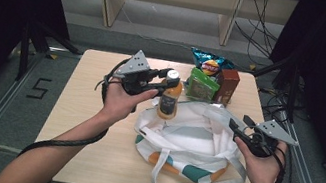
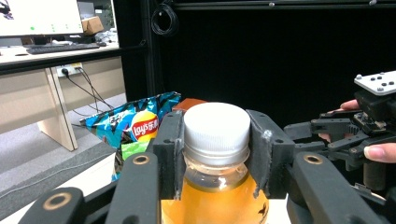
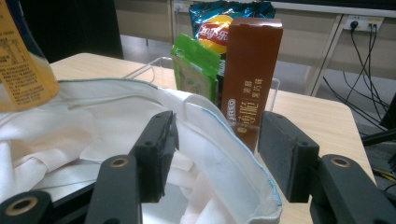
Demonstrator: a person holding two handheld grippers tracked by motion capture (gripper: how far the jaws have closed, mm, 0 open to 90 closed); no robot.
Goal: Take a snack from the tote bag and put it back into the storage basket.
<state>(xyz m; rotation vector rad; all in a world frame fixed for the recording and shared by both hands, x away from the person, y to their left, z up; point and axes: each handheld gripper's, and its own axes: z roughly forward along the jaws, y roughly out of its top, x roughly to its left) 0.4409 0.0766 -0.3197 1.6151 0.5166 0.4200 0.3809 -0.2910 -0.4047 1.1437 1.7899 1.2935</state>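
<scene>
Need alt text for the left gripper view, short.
The left gripper has its black fingers clamped on the white-capped neck of an orange drink bottle. A blue chip bag stands behind at left; the right gripper, in a hand, is at the right edge.

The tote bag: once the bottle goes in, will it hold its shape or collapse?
The tote bag looks like soft, rumpled cloth, so it would likely sag. Its rim lies between the right gripper jaws, untouched. The bottle looks full, probably dragging it down.

The high view looks down on the table (image 1: 89,149); both gripper views sit close, sharing the crisp bag (image 2: 135,122).
</scene>
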